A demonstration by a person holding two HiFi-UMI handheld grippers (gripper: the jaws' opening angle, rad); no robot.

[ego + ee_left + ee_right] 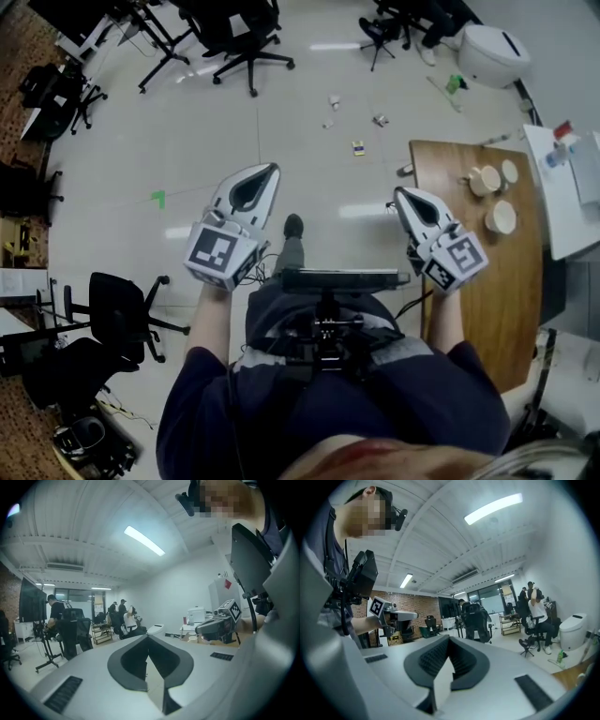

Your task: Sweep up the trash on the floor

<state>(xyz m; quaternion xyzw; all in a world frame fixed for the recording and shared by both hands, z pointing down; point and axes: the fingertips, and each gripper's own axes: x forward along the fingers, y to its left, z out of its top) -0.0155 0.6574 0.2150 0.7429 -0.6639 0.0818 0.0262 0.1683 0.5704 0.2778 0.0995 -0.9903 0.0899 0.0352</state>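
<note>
Several small scraps of trash lie on the pale floor ahead of me: a white piece (334, 101), another scrap (381, 120) and a yellow-and-dark one (358, 148). My left gripper (273, 170) is held out level at waist height, jaws shut with nothing between them. My right gripper (397, 193) is beside it, also shut and empty. Both are well short of the trash. In the left gripper view the jaws (148, 637) meet at a point, and the right gripper (198, 629) shows across from it. In the right gripper view the jaws (449, 637) are closed.
A wooden table (469, 281) with cups (486, 180) stands close on my right. A white bin (492, 54) and a green item (455, 84) sit at the far right. Black office chairs stand ahead (246, 42) and at my left (117, 314). People sit at the far desks (125, 620).
</note>
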